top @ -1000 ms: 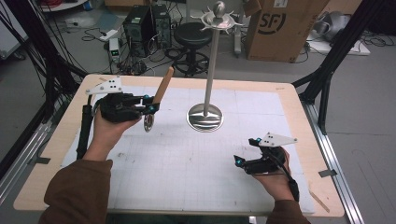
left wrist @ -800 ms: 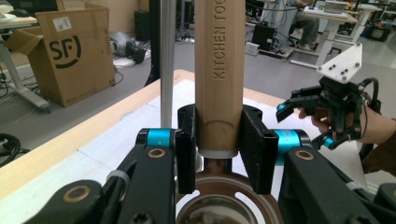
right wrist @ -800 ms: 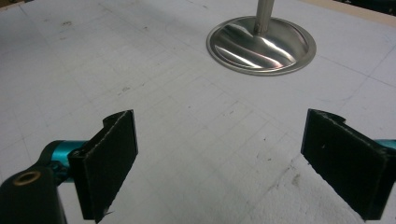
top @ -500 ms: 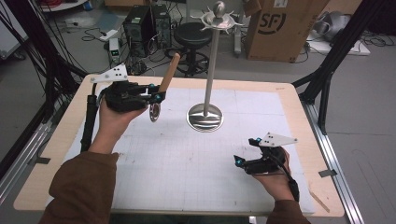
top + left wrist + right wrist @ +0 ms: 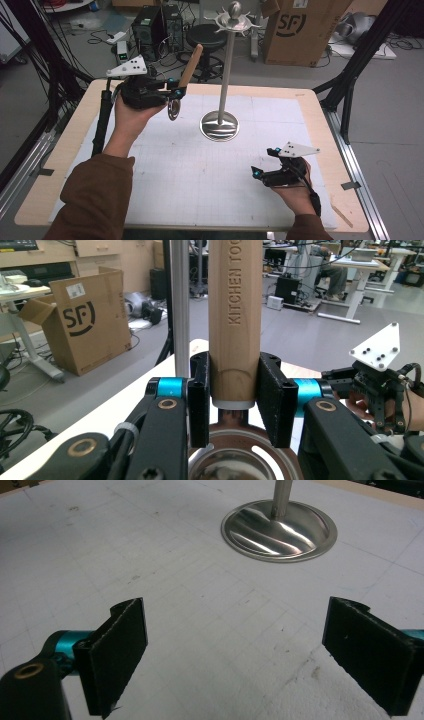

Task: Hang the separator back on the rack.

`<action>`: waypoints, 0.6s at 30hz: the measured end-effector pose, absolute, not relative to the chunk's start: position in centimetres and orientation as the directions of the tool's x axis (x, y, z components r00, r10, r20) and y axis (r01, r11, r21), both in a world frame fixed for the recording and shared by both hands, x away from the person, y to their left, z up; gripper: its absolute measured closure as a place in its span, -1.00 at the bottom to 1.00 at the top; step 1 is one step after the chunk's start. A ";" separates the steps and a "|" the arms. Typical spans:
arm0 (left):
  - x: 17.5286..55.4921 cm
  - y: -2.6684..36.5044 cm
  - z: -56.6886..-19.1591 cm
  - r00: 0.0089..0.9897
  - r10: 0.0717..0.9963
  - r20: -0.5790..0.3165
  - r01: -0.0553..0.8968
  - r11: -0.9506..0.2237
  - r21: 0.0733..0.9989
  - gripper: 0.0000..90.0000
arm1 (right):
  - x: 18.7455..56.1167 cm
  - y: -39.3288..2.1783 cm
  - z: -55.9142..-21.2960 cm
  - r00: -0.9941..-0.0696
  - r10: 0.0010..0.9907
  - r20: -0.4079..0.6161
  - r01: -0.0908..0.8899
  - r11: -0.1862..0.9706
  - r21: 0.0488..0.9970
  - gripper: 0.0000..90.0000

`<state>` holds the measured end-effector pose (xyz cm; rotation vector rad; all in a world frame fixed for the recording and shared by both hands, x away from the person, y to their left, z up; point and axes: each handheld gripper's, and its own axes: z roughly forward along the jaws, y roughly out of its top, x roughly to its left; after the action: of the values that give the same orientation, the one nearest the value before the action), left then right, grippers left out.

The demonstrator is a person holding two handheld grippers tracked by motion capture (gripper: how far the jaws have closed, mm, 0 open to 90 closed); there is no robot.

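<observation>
Left gripper was clamped on the wooden handle of a kitchen utensil, gripped just above the metal ferrule; the perforated metal head hung below the jaws, handle tilted up and away; utensil was held in the air above the far-left part of the desk, left of the rack pole, not touching it; right gripper sat low near the front-right of the desk, jaws spread wide, holding nothing.

Risks, as judgement: likely aim was hanging the utensil on the hooked crown of the stand; grip sat low on the handle, so the long upper part could swing into the pole and rock the stand on its round base; smooth rounded wood could rotate or slip between the pads if the hand tilted; could not tell if the handle top had a hanging hole, so a hook could miss; right gripper was well apart from the base, so nothing steadied the stand.

Surface: pale wooden desk covered by a white gridded mat, lightly scuffed; black frame posts at the sides. Room: grey floor, black stool, computer tower, loose cables, cardboard box marked SF; other desks farther back in the left gripper view.
</observation>
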<state>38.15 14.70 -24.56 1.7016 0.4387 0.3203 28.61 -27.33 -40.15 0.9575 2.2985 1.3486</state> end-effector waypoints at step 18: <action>39.3 13.1 -22.6 0.882 0.471 -0.002 0.083 -0.153 0.985 0.53 | 28.7 -27.5 -40.3 -0.727 0.683 0.075 0.395 0.327 0.859 -0.79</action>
<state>39.33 13.12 -22.61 1.7063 0.4284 0.3570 28.71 -27.53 -40.26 0.9660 2.2962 1.3558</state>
